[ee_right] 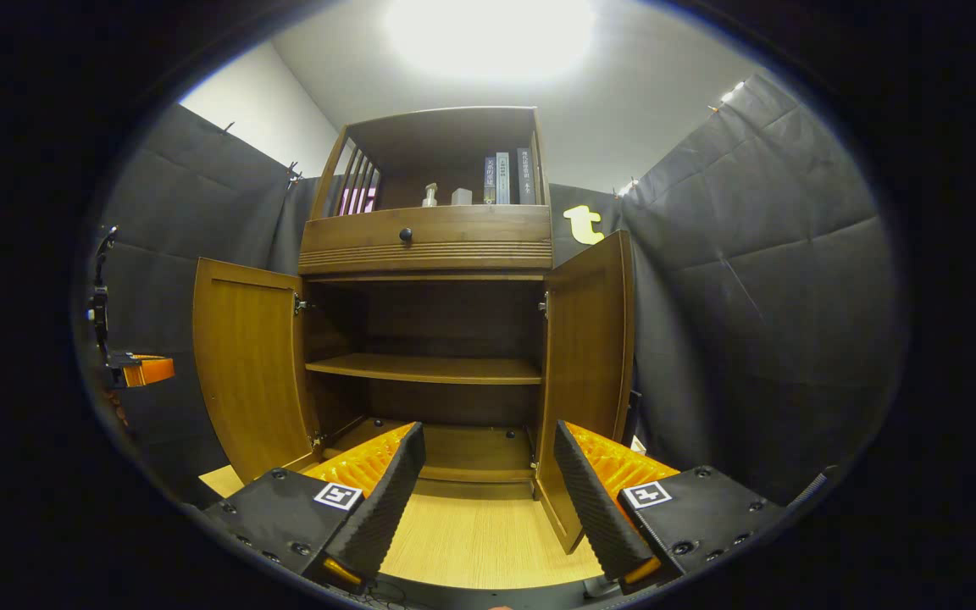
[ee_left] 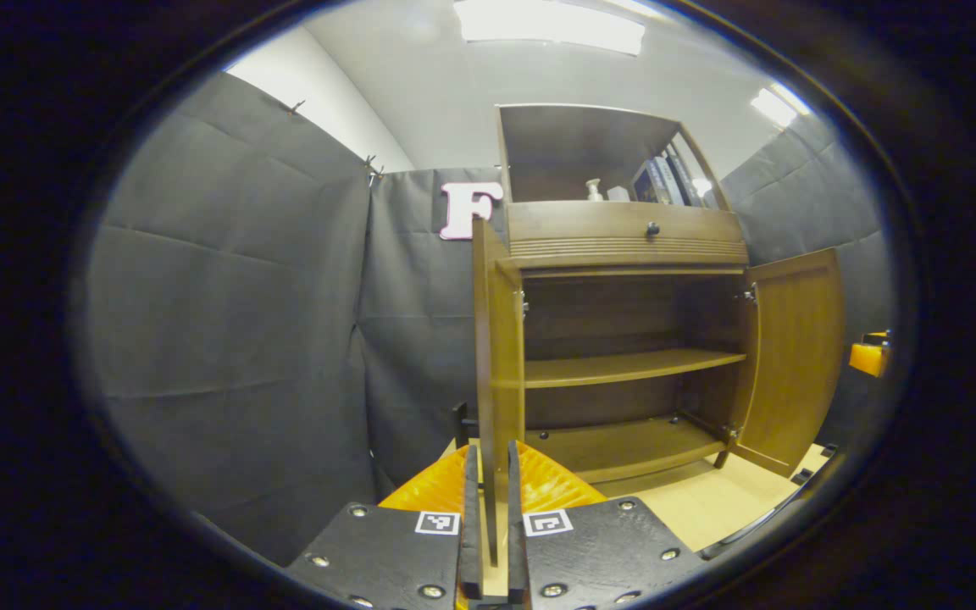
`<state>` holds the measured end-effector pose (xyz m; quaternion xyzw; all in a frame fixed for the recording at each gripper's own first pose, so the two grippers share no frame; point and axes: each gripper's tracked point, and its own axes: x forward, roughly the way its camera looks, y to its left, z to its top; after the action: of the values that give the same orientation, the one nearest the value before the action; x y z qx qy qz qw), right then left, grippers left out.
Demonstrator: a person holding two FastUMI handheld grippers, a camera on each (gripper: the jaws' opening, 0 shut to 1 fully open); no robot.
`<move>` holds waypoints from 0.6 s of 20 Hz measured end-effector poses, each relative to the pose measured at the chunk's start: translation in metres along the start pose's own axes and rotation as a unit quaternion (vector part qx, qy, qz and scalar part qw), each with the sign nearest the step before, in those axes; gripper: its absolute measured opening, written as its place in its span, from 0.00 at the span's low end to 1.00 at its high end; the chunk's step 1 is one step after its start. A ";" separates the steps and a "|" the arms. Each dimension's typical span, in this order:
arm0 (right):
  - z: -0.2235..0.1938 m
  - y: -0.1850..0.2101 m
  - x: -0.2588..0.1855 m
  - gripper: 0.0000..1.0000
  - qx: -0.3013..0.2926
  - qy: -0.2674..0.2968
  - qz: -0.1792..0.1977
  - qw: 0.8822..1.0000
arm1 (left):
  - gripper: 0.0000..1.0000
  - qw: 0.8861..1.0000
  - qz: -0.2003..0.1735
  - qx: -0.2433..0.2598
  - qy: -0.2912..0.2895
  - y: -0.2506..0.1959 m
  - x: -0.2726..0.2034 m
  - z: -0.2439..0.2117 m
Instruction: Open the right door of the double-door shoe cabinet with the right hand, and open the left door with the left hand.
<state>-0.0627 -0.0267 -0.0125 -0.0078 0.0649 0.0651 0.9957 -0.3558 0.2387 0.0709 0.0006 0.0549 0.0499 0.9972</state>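
The brown wooden shoe cabinet (ee_left: 623,229) (ee_right: 429,241) stands with both doors swung out. In the left gripper view the left door (ee_left: 496,339) shows edge-on, and its lower edge runs down between my fingers (ee_left: 471,508). My left gripper (ee_left: 492,457) is shut on that door edge. The right door (ee_left: 793,356) hangs wide open farther off. In the right gripper view my right gripper (ee_right: 488,474) is open and holds nothing, low in front of the cabinet, just short of the right door (ee_right: 585,356). The left door (ee_right: 242,364) stands open, with the left gripper (ee_right: 141,370) beside it.
A drawer with a dark knob (ee_right: 405,234) sits above the doors. The open top shelf holds books (ee_right: 505,178) and a small bottle (ee_right: 430,195). Two bare shelves (ee_right: 429,368) lie inside. Black cloth walls (ee_left: 234,339) close in on both sides. The floor (ee_right: 488,534) is pale wood.
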 end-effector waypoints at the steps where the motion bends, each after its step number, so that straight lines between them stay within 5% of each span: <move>1: 0.000 -0.001 -0.003 0.92 0.002 0.000 -0.001 1.000 | 0.16 1.000 -0.004 -0.002 -0.001 -0.005 -0.005 0.004; 4: 0.002 -0.007 -0.012 0.96 -0.004 -0.004 -0.014 1.000 | 0.10 1.000 -0.011 -0.009 -0.005 -0.014 -0.021 0.008; 12: 0.000 -0.011 -0.032 0.92 -0.015 -0.007 -0.024 1.000 | 0.15 1.000 -0.011 -0.005 -0.004 -0.027 -0.042 -0.001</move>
<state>-0.0927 -0.0422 -0.0083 -0.0242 0.0566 0.0418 0.9972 -0.3949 0.2076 0.0744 -0.0045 0.0506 0.0395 0.9979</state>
